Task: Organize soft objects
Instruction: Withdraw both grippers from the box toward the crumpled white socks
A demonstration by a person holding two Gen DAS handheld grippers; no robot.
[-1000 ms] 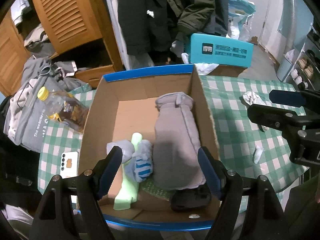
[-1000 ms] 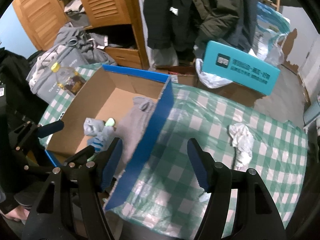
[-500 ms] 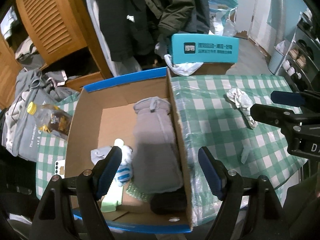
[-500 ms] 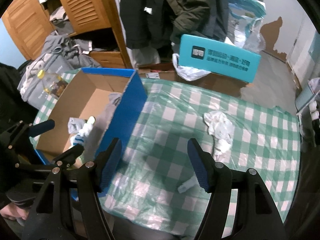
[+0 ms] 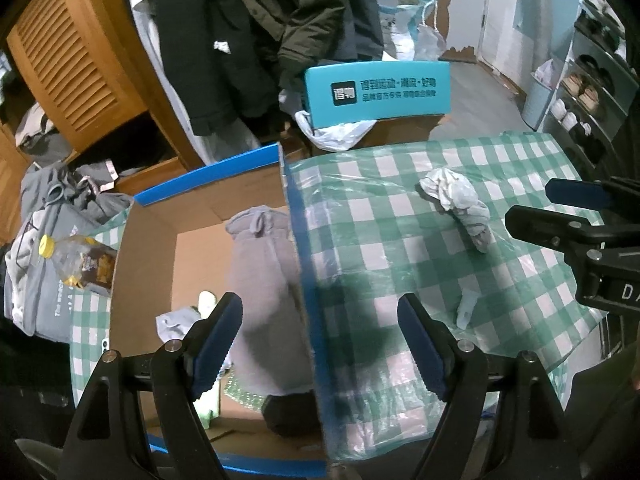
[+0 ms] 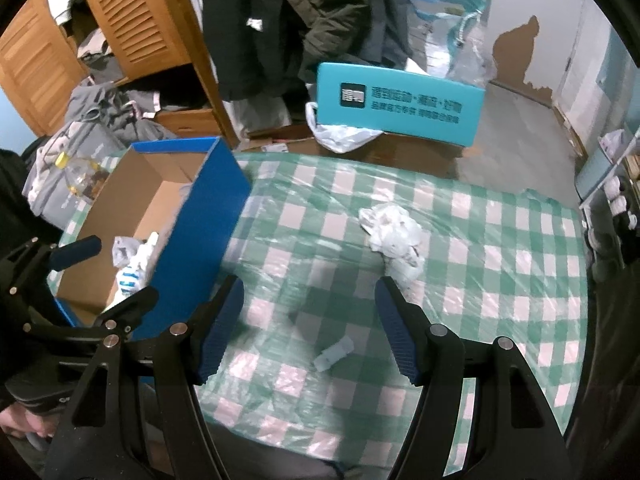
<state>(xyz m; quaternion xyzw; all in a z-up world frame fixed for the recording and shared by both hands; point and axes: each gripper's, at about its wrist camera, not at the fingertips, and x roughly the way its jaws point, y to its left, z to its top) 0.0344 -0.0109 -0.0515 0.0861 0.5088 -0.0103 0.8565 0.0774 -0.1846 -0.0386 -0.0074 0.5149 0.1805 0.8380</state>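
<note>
A blue-edged cardboard box [image 5: 298, 248] [image 6: 218, 216] stands on the left of the checked table. In it lie a grey fleece garment [image 5: 264, 264], a pale blue sock bundle [image 5: 174, 322] [image 6: 130, 276], a light green piece and a dark item [image 5: 288, 416]. A crumpled white-grey cloth [image 5: 456, 204] [image 6: 394, 232] lies on the table to the right, with a small white scrap [image 5: 466, 308] [image 6: 334, 354] nearer me. My left gripper [image 5: 320, 344] is open and empty over the box's right wall. My right gripper [image 6: 310, 326] is open and empty above the table, the scrap between its fingers.
A teal box [image 6: 400, 110] on a brown carton stands behind the table. A plastic bottle [image 5: 76, 260] and grey clothes lie left of the box. Wooden shutters and hanging coats are behind. Shelves stand at the right. The table's front edge [image 6: 320, 452] is close.
Both grippers have moved right, from over the box toward the open table. The white cloth and scrap now sit nearer the middle of both views. Nothing was picked up.
</note>
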